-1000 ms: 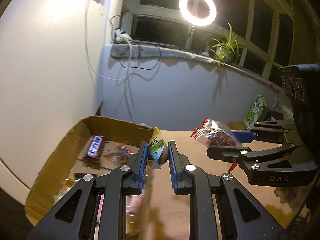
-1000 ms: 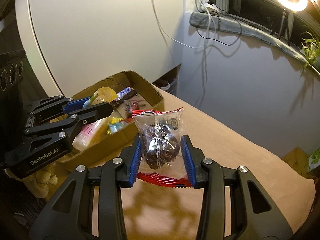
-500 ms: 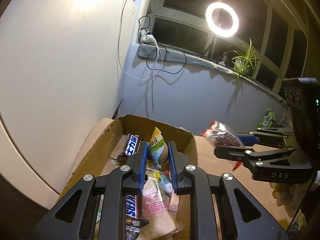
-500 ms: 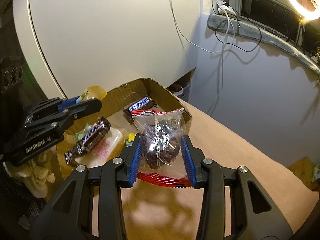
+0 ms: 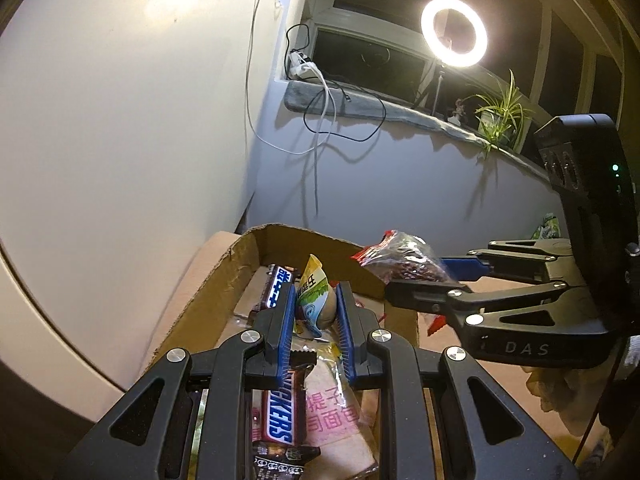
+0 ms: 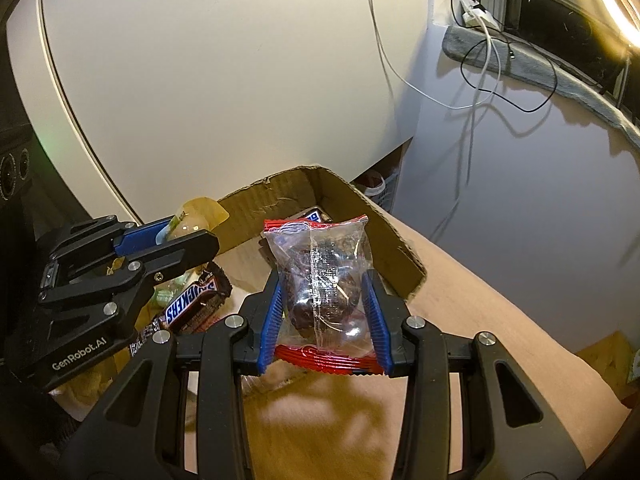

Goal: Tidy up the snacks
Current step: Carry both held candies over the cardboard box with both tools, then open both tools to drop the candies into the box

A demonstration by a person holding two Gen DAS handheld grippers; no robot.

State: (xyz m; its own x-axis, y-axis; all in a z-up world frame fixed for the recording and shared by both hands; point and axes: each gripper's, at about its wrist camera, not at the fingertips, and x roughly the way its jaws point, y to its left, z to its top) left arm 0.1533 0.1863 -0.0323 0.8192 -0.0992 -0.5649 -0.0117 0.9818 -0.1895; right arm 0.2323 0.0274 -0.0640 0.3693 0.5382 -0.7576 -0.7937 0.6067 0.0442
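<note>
Holding two snacks above the cardboard box [image 6: 394,240], I pinch the yellow-green pouch [image 5: 314,300] in my left gripper [image 5: 313,322], over the box's inside. My right gripper [image 6: 324,312] pinches the clear packet [image 6: 320,276] of dark dried fruit by its sides, above the box's near wall. Both seem light, soft and crinkly, so the film may slip; I judge that gripping across the filled middle is safest. Snickers bar [image 6: 192,306] lies inside the box.
</note>
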